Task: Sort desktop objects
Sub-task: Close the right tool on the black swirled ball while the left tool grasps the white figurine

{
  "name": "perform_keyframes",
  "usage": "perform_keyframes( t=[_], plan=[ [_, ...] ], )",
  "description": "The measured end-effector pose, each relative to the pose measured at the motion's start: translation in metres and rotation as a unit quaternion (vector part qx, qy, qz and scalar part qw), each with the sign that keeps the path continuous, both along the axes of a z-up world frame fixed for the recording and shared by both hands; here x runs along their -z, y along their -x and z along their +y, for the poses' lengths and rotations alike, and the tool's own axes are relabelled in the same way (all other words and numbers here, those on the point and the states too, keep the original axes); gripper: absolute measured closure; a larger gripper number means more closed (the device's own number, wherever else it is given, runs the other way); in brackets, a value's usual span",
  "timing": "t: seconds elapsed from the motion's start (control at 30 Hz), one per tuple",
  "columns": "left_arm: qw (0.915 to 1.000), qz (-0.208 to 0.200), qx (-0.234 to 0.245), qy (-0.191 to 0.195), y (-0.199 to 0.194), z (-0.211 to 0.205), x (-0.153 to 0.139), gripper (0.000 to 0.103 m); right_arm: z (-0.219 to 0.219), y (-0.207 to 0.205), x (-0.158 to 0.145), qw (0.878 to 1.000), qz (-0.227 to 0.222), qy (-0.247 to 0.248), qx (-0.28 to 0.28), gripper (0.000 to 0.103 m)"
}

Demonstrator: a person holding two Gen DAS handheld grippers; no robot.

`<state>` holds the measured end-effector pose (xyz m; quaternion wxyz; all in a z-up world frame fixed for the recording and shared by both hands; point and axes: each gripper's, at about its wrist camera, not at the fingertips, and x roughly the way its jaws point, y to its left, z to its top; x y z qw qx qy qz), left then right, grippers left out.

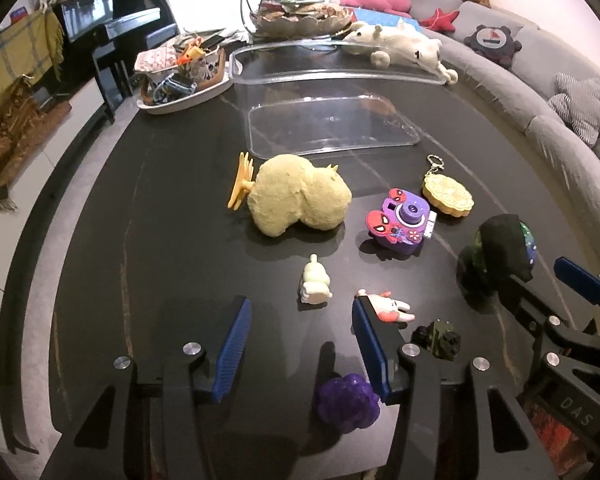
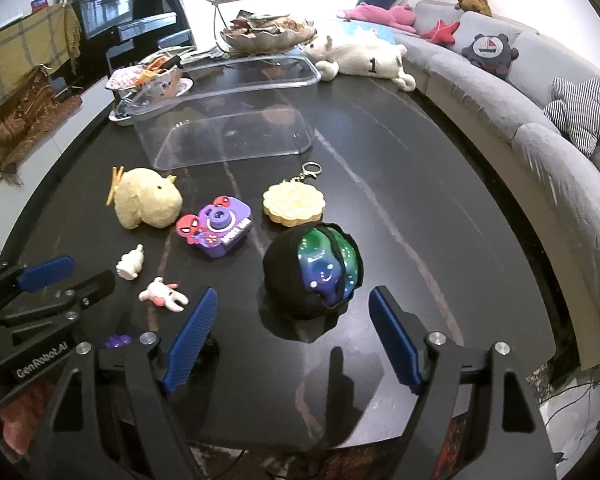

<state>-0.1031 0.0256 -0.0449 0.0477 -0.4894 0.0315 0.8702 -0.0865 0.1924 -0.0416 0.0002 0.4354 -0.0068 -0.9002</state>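
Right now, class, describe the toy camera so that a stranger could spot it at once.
Start at the clear bin on the dark table. Nearer than it lie a yellow plush and a round biscuit keyring; the toy camera sits between them. It alone is purple, with red masked faces.

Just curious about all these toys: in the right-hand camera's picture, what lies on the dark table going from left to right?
Yellow plush → small white figure → pink-and-white bunny → purple toy camera → yellow biscuit keychain → black-and-green ball.
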Motion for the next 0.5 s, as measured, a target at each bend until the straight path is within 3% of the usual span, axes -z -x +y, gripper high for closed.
perform_keyframes(
  t=[0.5],
  plan=[
    [0.9998,-0.012,0.005,0.012,0.016,0.008,0.018,0.054,0.002,0.017,0.015,1.000,-0.014,0.003,-0.009,0.027]
  ],
)
